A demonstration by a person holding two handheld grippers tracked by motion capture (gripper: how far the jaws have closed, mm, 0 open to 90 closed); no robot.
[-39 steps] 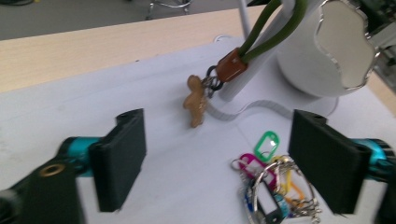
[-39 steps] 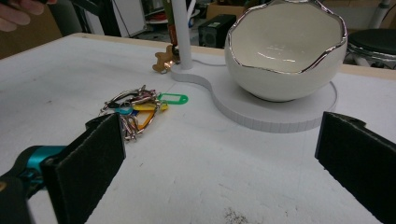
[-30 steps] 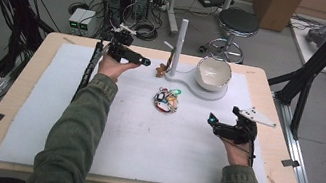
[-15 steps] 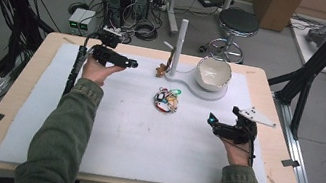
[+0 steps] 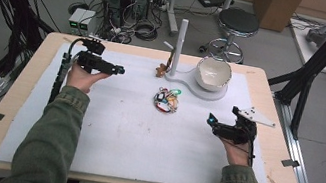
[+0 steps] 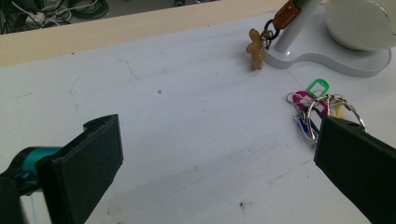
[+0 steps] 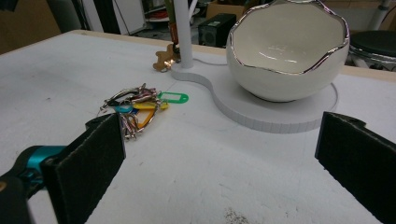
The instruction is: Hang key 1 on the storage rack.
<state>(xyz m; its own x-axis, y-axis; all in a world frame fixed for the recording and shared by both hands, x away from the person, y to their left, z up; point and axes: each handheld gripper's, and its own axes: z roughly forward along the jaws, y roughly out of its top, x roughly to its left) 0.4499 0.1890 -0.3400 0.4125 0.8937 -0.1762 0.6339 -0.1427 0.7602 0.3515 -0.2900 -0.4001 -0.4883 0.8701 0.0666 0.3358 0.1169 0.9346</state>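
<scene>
Right gripper [image 5: 211, 121], lower right of the high view, and left gripper [image 5: 119, 70], upper left, both with jaws wide apart and empty; keys [image 5: 166, 99] lie at centre between them, before the bowl [image 5: 213, 73] and post [image 5: 178, 48].

- The left gripper [image 5: 116, 69] is held off the white mat [image 5: 108, 132], over its far left part, jaws spread wide and pointing across it.
- The right gripper [image 5: 211, 122] sits low at the mat's right edge, jaws wide apart.
- Both forearms, in green sleeves, reach in from the mat's near edge.
</scene>
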